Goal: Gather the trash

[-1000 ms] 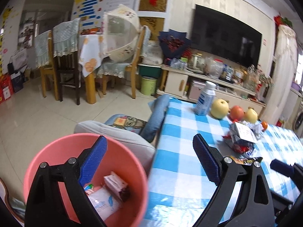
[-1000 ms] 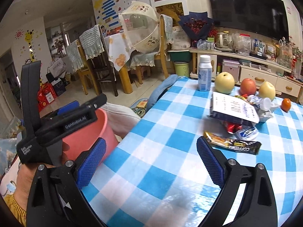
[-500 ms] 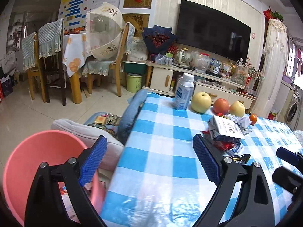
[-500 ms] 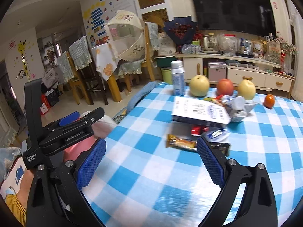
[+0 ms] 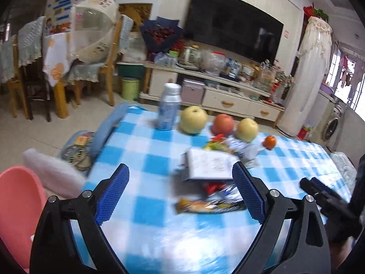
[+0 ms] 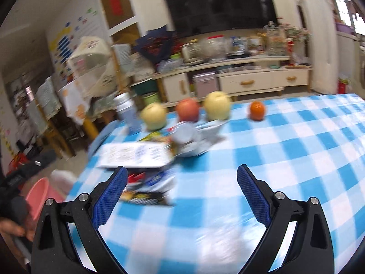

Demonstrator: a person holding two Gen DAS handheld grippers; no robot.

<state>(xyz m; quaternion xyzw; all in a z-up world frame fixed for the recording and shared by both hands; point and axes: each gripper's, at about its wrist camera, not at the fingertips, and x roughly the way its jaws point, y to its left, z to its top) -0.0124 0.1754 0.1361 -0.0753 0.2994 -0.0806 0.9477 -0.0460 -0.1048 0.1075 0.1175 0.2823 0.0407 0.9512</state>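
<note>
A pile of trash lies on the blue checked table: a white flat packet, red and silver wrappers under it, and a dark snack bar wrapper nearest me. My left gripper is open and empty, just short of the pile. My right gripper is open and empty above the table, with the white packet and the bar wrapper to its left. The pink bin stands beside the table at the lower left.
A white bottle, a pear, an apple, a second pear and an orange stand in a row behind the pile. A grey cushion lies beside the bin. The table stretches to the right.
Both grippers have swung right, away from the pink bin and toward the trash pile. The bin has slid to the left edge of both views. Both grippers stay open.
</note>
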